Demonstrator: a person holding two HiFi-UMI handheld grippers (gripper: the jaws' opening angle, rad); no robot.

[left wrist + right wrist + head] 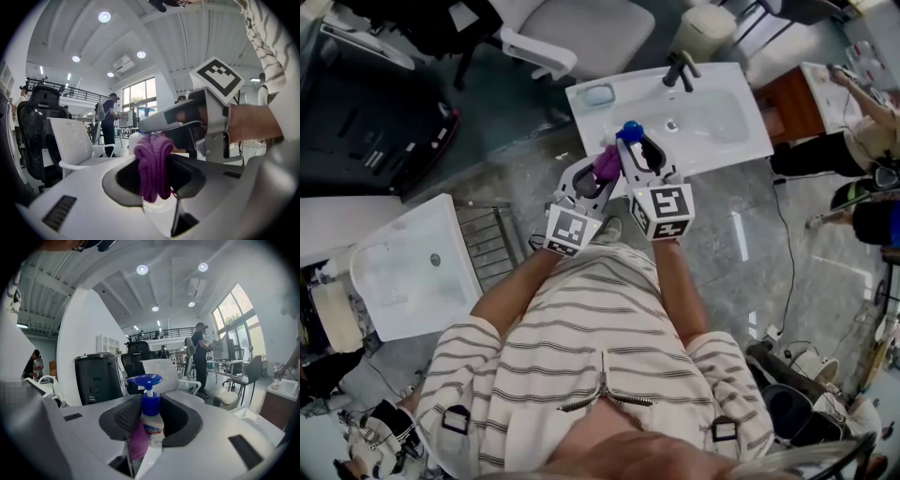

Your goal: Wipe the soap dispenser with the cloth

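Observation:
The soap dispenser [629, 131], a white bottle with a blue pump [145, 380], stands upright between the jaws of my right gripper [636, 150], which is shut on its body [153, 431]. My left gripper [602, 174] is shut on a bunched purple cloth [607, 163]. In the left gripper view the cloth [153, 168] hangs between the jaws, with the white bottle [135, 139] just behind it. The right gripper view shows the cloth [138, 441] pressed against the bottle's left side. Both grippers are held over the front edge of the white sink [722, 141].
A black faucet [680, 69] and a soap dish [600, 95] are on the sink. A second white basin [394, 281] lies at the left beside a metal rack [492, 246]. A white office chair [572, 37] stands behind. People [872, 178] and a wooden cabinet [792, 105] are at right.

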